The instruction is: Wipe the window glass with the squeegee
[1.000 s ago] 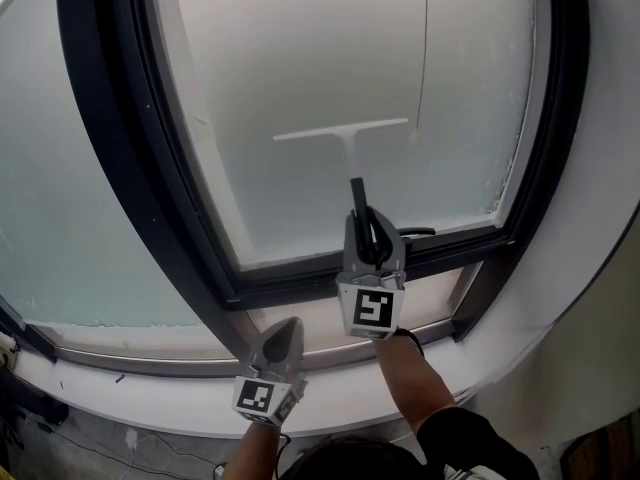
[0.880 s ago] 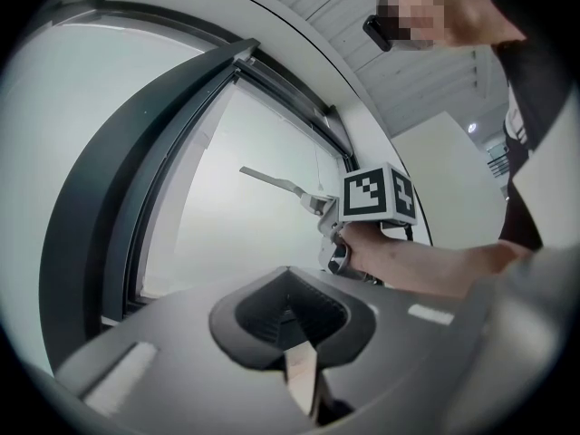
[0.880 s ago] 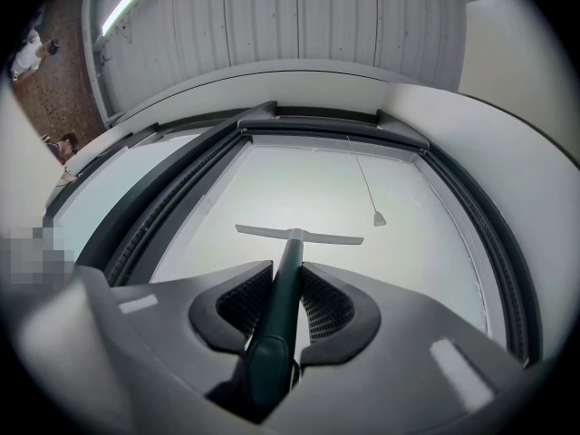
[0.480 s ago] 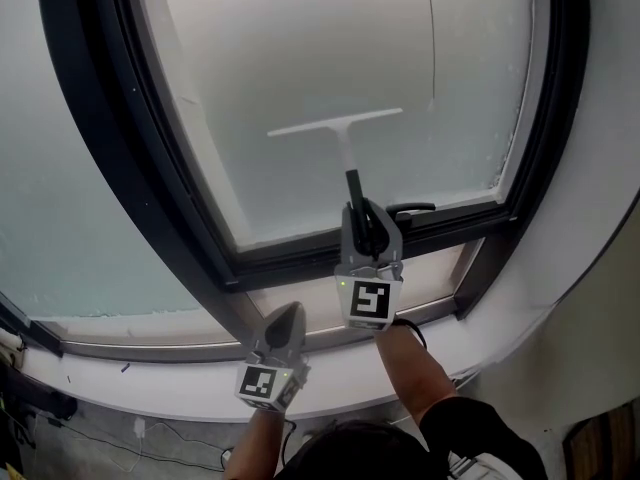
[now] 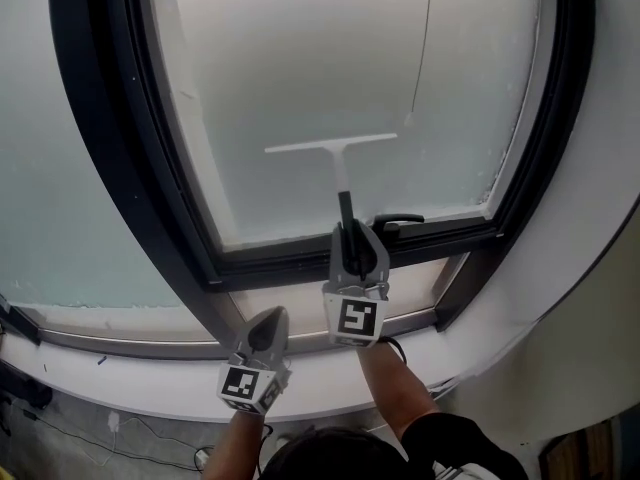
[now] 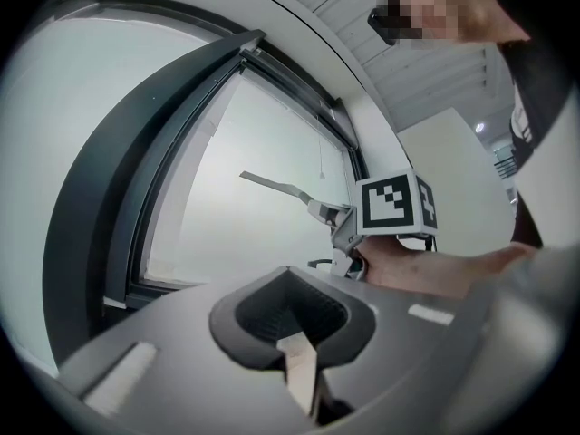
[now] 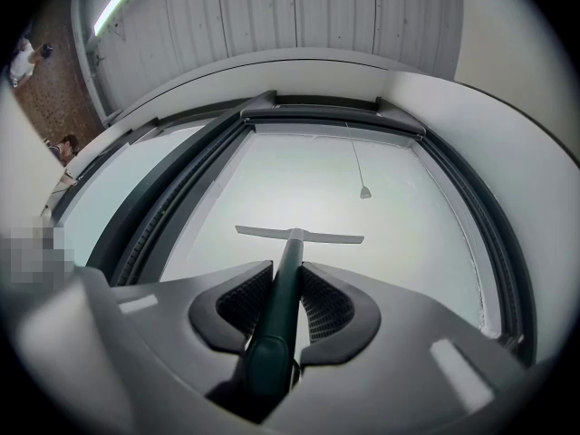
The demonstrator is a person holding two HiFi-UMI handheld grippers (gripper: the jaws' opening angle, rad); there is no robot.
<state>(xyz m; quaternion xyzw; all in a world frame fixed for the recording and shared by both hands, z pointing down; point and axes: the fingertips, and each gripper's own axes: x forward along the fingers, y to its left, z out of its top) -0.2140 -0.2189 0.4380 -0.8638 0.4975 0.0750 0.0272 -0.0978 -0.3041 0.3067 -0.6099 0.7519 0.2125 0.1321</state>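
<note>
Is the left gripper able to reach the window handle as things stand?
Probably not directly: the right gripper, clamping the squeegee, sits between the empty left gripper and the handle.

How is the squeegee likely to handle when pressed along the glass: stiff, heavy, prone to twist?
Probably light: the squeegee is slim, with a thin blade. Likely stiff, as it shows no bend held out from the right gripper to the window glass. It may twist, since the jaws clamp only the handle, far from the wide blade.
</note>
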